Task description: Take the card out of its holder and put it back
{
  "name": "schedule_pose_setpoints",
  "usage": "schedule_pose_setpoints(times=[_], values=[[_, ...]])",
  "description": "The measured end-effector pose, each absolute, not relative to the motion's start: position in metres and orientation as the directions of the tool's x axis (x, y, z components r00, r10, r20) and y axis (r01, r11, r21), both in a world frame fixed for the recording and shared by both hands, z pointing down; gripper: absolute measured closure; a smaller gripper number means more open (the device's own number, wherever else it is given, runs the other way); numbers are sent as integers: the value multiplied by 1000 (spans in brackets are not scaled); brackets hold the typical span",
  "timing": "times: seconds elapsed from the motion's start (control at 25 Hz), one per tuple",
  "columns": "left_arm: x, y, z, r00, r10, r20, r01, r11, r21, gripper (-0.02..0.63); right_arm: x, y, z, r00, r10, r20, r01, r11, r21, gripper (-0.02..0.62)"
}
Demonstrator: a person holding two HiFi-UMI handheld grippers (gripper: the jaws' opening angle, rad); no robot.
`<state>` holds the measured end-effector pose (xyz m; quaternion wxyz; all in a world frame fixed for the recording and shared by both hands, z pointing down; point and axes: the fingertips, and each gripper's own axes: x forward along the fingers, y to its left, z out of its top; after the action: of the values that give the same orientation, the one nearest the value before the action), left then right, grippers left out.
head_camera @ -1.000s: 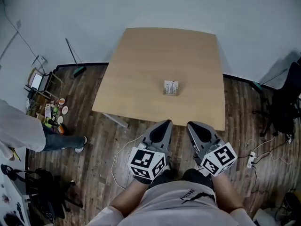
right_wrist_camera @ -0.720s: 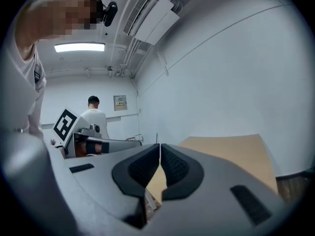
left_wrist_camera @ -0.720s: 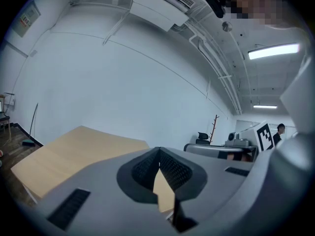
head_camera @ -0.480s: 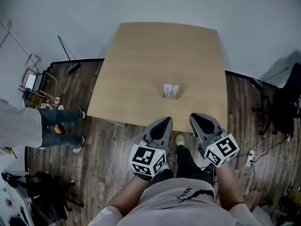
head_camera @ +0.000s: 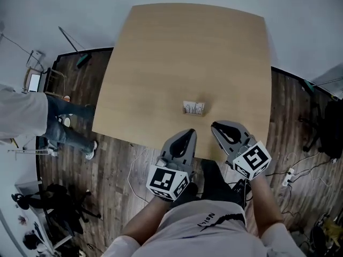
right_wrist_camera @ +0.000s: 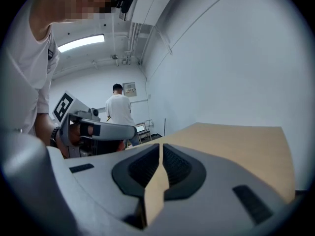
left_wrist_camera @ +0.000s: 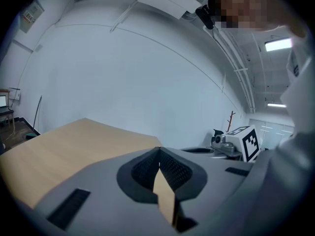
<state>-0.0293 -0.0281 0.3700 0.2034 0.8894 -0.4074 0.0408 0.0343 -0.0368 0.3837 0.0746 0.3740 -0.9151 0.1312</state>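
Note:
A small card holder (head_camera: 193, 108) with a pale card in it stands on the light wooden table (head_camera: 161, 52), close to the front edge. Both grippers hover at that edge, short of the holder. My left gripper (head_camera: 189, 134) sits just below and left of it, jaws shut with nothing between them. To the holder's lower right, my right gripper (head_camera: 216, 126) is shut and empty as well. Neither gripper view shows the holder. The left gripper view shows the shut left gripper (left_wrist_camera: 159, 152) over the tabletop (left_wrist_camera: 74, 141); the right gripper view shows the shut right gripper (right_wrist_camera: 160, 150).
A person in a white top and jeans (head_camera: 37, 116) stands left of the table on the wood floor. A broom (head_camera: 72, 43) leans at the back left. A dark chair (head_camera: 332, 122) and a power strip (head_camera: 290, 173) lie to the right.
The table and holder have drawn closer, and both grippers now reach the table's front edge. The bystander at the left has walked further along the floor.

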Motion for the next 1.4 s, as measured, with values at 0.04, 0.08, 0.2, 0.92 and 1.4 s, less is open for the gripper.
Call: schedule_pose_setpoints(times=[0.04, 0.08, 0.2, 0.92, 1.4], values=[[-22, -33, 378, 660, -709, 251, -747, -579, 327, 592, 40, -43, 395, -719, -652, 242, -694, 695, -188, 581], [-15, -36, 387, 654, -708, 267, -753, -572, 326, 592, 45, -48, 406, -728, -638, 250, -684, 704, -193, 580], [-2, -44, 415, 630, -707, 322, -774, -539, 331, 592, 55, -60, 440, -755, -594, 278, -652, 728, -213, 580], [-8, -65, 484, 564, -680, 469, -825, -447, 345, 592, 28, -99, 562, -838, -375, 397, -494, 829, -261, 532], [-21, -59, 494, 536, -688, 490, -844, -414, 341, 592, 17, -102, 561, -871, -327, 367, -423, 879, -220, 569]])
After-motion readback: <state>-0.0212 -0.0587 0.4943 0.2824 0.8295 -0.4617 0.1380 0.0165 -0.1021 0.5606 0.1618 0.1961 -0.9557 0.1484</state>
